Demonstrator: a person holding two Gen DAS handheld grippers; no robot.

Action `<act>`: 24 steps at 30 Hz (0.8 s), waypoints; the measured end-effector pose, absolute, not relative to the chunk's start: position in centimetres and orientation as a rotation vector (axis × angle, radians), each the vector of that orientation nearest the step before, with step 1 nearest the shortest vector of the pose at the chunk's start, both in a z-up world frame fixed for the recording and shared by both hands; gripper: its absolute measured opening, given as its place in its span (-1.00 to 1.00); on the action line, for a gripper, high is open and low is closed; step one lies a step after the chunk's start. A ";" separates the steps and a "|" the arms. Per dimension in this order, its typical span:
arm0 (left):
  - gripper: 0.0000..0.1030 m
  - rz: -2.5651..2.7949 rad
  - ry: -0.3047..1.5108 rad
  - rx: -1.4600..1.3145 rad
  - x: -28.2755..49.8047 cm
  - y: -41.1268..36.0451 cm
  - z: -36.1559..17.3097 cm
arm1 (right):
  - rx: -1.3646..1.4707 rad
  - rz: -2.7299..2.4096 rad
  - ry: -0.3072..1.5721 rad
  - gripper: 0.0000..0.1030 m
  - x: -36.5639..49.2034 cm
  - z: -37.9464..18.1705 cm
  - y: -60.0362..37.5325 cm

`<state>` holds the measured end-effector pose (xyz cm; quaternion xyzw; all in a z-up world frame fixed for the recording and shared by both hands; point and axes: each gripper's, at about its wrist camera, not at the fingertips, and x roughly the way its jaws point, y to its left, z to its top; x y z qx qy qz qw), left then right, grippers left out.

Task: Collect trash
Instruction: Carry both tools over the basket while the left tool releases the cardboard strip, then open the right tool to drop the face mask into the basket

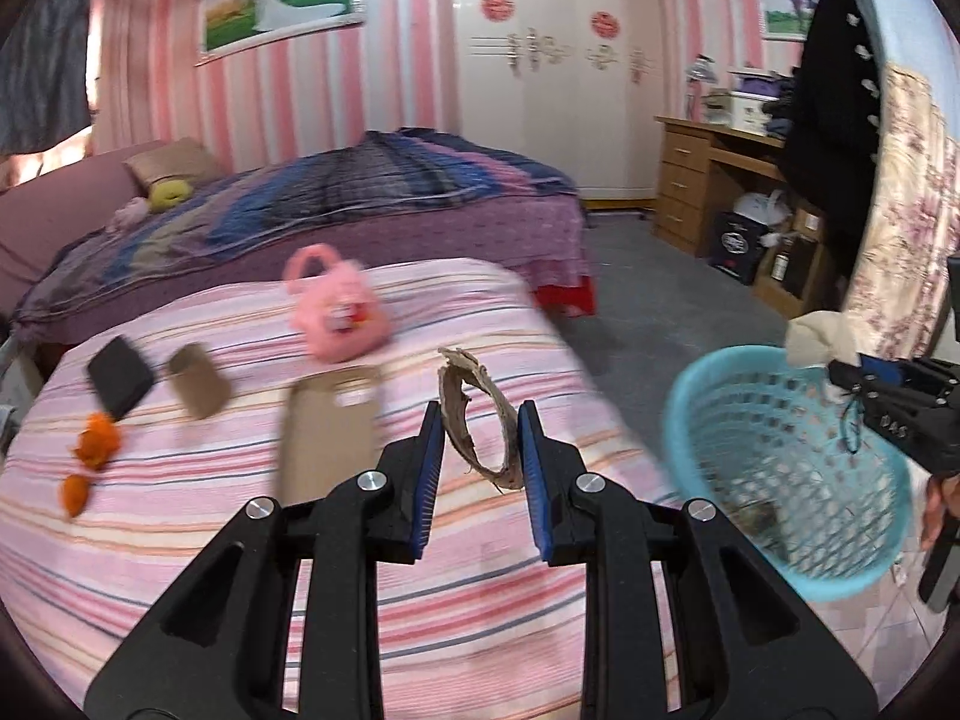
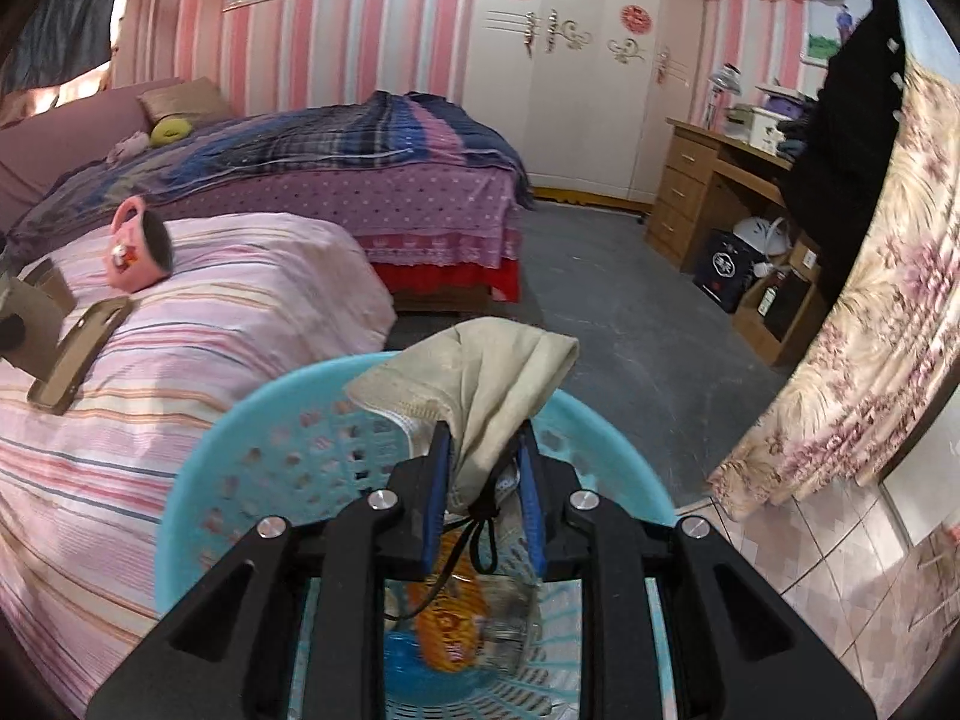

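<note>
A: The left gripper (image 1: 480, 420) has its jaws pinching a torn cardboard ring (image 1: 477, 414) by its outer edges, above the striped bed (image 1: 180, 540).

B: It looks light and flimsy; squeeze harder and it would likely buckle.

A: The right gripper (image 2: 483, 441) pinches a soft beige cloth (image 2: 480, 372) over the blue basket (image 2: 240, 420).

B: Limp, easy to drop in.
</note>
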<state>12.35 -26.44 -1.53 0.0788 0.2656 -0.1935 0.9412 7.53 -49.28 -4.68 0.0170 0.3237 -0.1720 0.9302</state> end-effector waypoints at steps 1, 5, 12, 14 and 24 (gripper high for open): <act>-0.53 -0.412 0.538 0.165 12.1 -27.7 -1.5 | 0.048 -0.357 0.664 -0.57 7.3 -4.8 -50.0; -0.53 -0.466 0.533 0.183 11.3 -31.8 -1.9 | 0.086 -0.360 0.666 -0.57 6.6 -5.3 -51.6; -0.53 -0.549 0.540 0.226 10.2 -37.6 -2.7 | 0.106 -0.369 0.662 -0.58 5.8 -5.9 -52.8; -0.53 -0.558 0.543 0.238 10.3 -38.3 -2.9 | 0.113 -0.375 0.661 -0.58 5.7 -5.9 -53.3; 0.28 -0.565 0.559 0.257 10.7 -39.3 -3.7 | 0.142 -0.377 0.655 -0.58 5.4 -6.2 -54.2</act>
